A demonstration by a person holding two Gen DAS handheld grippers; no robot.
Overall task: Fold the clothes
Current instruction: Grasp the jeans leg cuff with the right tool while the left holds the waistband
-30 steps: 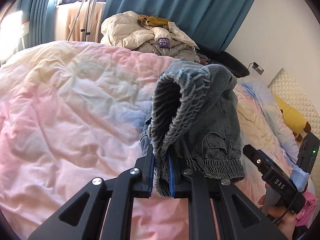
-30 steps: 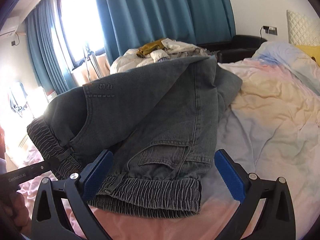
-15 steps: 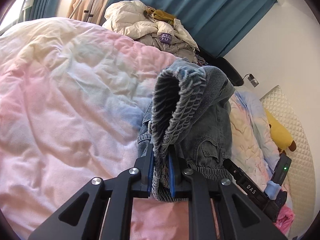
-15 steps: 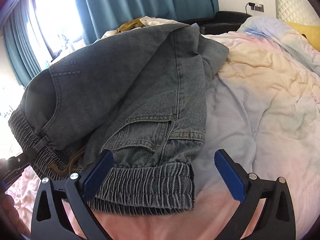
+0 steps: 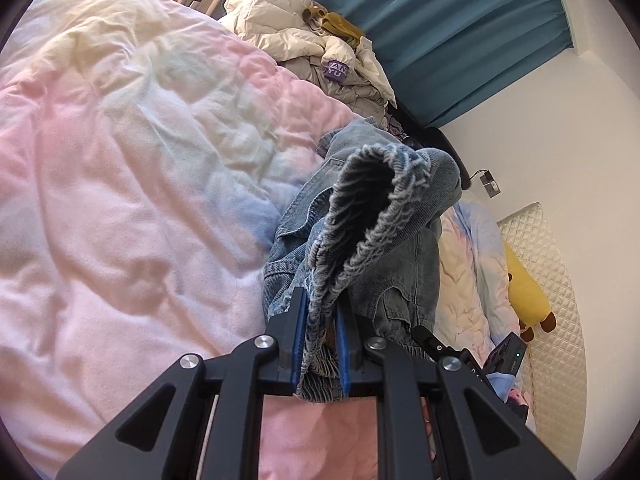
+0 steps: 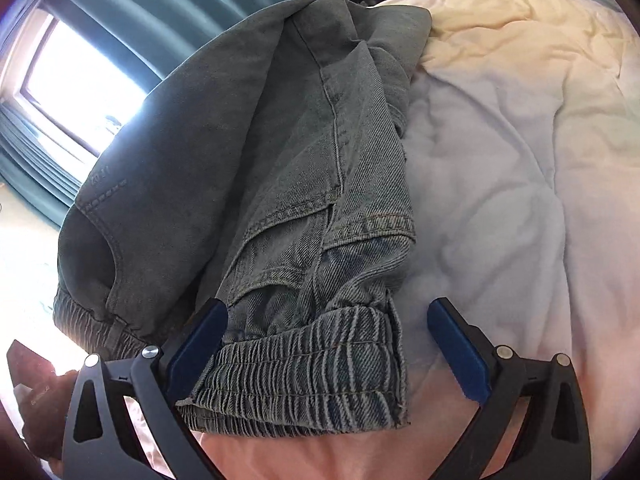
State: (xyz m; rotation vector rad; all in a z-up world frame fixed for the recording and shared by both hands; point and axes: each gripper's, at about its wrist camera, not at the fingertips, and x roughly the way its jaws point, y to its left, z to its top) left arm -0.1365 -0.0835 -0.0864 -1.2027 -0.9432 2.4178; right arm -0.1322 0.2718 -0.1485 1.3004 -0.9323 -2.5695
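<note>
Two blue pads of the left tongs pinch the stretchy waistband of the grey jeans in the left wrist view. The jeans lie bunched on the pink bed cover, reaching toward 1 o'clock. A heap of pale clothes sits at 12 o'clock by the blue curtain. A yellow soft toy lies at 3 o'clock.

In the right wrist view, the right tongs are spread wide and closing. The waistband lies between the pads, not squeezed. The jeans stretch toward 11 o'clock.
</note>
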